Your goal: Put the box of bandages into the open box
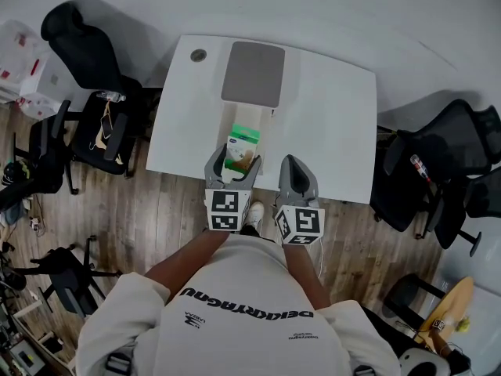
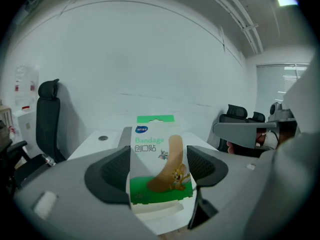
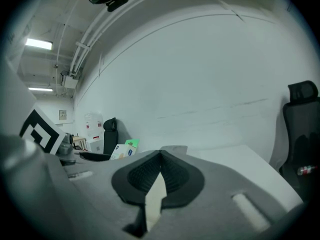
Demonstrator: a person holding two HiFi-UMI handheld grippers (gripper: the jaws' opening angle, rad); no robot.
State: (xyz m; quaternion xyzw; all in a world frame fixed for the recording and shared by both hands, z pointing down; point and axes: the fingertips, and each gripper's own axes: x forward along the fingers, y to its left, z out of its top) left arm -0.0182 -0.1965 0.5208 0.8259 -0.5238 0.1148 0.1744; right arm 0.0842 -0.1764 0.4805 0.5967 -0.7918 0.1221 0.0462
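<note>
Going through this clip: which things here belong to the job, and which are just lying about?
Job:
box of bandages, gripped in the left claw
open box on the table

Lying about:
office chairs
bottle on one chair
right claw, shut and empty

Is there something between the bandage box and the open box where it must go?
Nothing visible. The left gripper holds the bandage box at the near edge of the open box; the grey pad lies behind that box.

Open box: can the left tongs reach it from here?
Probably yes. The left tongs, gripping the bandage box, sit at the near end of the open box with nothing between; the right tongs are off to the side, shut.
</note>
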